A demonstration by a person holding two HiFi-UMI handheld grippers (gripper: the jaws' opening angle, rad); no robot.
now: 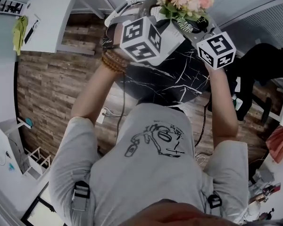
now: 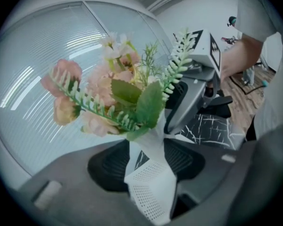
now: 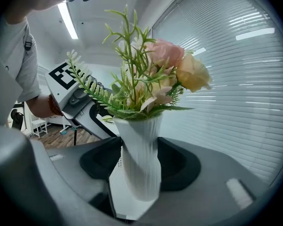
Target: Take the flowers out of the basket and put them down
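- Between the left tongs point(image 2: 148, 173) sits a white perforated basket point(image 2: 151, 194). Both pads press on its sides, with the tongs spread wide around it.
- Opposite, the right tongs point(image 3: 140, 166) clamp a white ribbed vase point(image 3: 137, 135) at its lower half. Part of the basket shows just behind the foot of the vase.
- Pink and cream flowers point(image 3: 165, 65) with green fern sprigs stand upright in the vase.
- Both tongs face each other, raised in the person's hands over a black marbled counter point(image 1: 179, 81).
- Wooden floor point(image 1: 52, 88) lies around the counter, and window blinds point(image 3: 236, 79) hang behind the flowers.
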